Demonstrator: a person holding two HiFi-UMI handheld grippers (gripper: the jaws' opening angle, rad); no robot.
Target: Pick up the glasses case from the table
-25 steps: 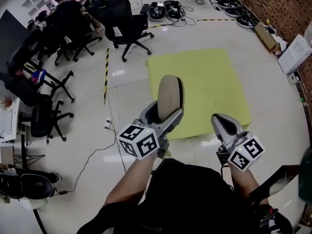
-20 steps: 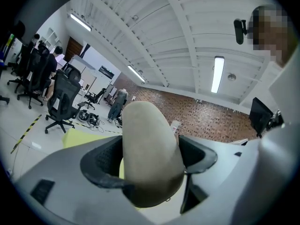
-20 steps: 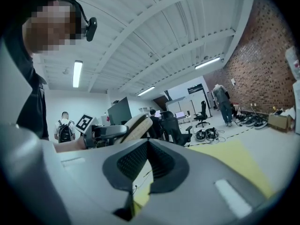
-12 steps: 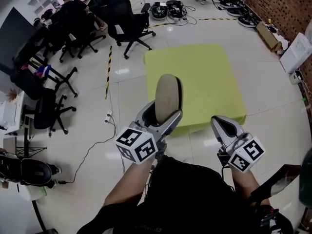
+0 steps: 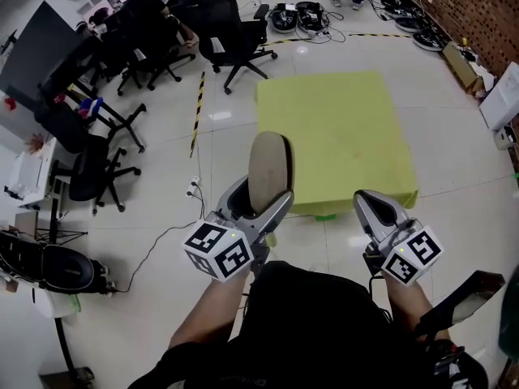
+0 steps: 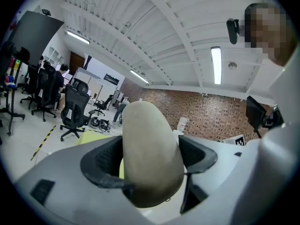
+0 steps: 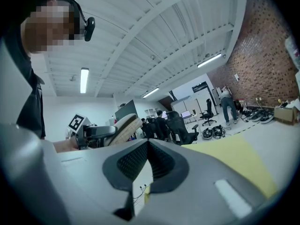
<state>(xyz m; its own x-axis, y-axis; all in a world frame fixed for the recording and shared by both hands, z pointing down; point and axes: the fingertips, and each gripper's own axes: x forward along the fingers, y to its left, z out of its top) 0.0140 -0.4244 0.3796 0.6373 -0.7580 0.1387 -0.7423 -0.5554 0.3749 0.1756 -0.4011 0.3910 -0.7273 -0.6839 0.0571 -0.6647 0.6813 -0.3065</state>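
Observation:
A beige oval glasses case (image 5: 268, 173) stands up between the jaws of my left gripper (image 5: 261, 193), held in the air near the front edge of the yellow-green table (image 5: 336, 128). In the left gripper view the glasses case (image 6: 149, 153) fills the gap between both black pads, and the left gripper (image 6: 150, 165) is shut on it. My right gripper (image 5: 375, 209) hangs at the right, jaws pressed together with nothing between them. In the right gripper view the right gripper (image 7: 147, 165) is shut, and the glasses case (image 7: 123, 128) shows at the left.
Black office chairs (image 5: 235, 43) and seated people (image 5: 146, 10) fill the upper left. Cables (image 5: 158, 245) run over the white tiled floor. A brick wall (image 5: 470, 6) with boxes lies at the right. The table top holds nothing.
The view has shifted, so the table and chairs sit a little further right and down. My left gripper with the case has dropped slightly lower in view. The right gripper has barely moved.

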